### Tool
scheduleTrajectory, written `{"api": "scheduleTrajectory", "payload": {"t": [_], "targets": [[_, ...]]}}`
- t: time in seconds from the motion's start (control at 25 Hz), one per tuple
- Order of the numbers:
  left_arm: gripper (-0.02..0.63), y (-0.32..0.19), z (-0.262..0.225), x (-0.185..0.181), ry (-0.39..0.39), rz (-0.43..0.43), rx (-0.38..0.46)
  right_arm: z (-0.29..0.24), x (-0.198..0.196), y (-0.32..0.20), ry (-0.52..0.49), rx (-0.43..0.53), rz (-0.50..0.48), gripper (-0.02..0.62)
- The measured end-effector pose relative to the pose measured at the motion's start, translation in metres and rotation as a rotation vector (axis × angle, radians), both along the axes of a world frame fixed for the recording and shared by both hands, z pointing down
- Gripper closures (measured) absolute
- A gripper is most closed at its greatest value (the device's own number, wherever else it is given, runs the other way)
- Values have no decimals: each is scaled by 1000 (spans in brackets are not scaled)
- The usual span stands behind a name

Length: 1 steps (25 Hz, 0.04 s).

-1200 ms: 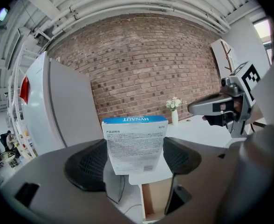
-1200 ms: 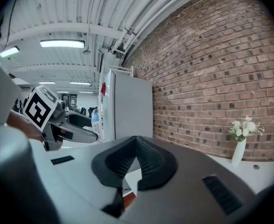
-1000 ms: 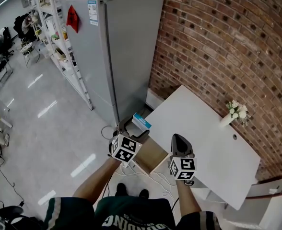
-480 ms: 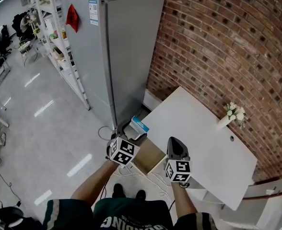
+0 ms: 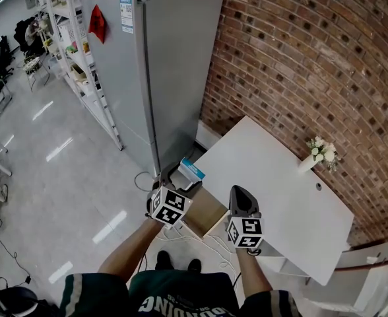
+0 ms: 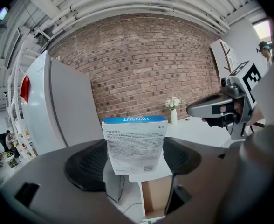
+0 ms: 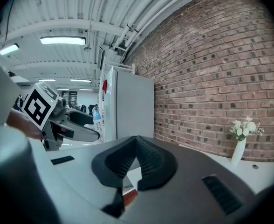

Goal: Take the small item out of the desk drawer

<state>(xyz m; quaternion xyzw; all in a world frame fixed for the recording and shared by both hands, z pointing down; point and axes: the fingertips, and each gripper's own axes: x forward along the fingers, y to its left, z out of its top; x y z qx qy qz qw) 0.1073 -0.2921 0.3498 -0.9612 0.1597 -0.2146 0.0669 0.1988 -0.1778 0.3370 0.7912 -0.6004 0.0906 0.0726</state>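
The right tool (image 7: 136, 158) hangs empty with its jaws together, beside the open drawer (image 5: 206, 211) at the table's (image 5: 273, 177) near corner. The left tool (image 6: 133, 164) is clamped on a blue-and-white box (image 6: 134, 143), held up above the drawer. A vase of flowers (image 5: 318, 154) stands at the table's far edge.

Head view overhead; gripper views toward wall (image 6: 141, 55).

An open-plan office-lab: brick wall (image 5: 299, 58), white desk (image 5: 273, 177), grey fridge (image 5: 167, 65), metal shelving (image 5: 68, 38), ceiling strip lights (image 7: 62, 40), polished floor (image 5: 55, 164).
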Motion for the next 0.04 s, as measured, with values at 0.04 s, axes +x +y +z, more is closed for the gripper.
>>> {"api": "scheduleTrajectory", "payload": {"t": [0.04], "targets": [[210, 0, 1, 0, 1, 1, -1, 0, -1, 0, 0, 0, -2, 572]]}}
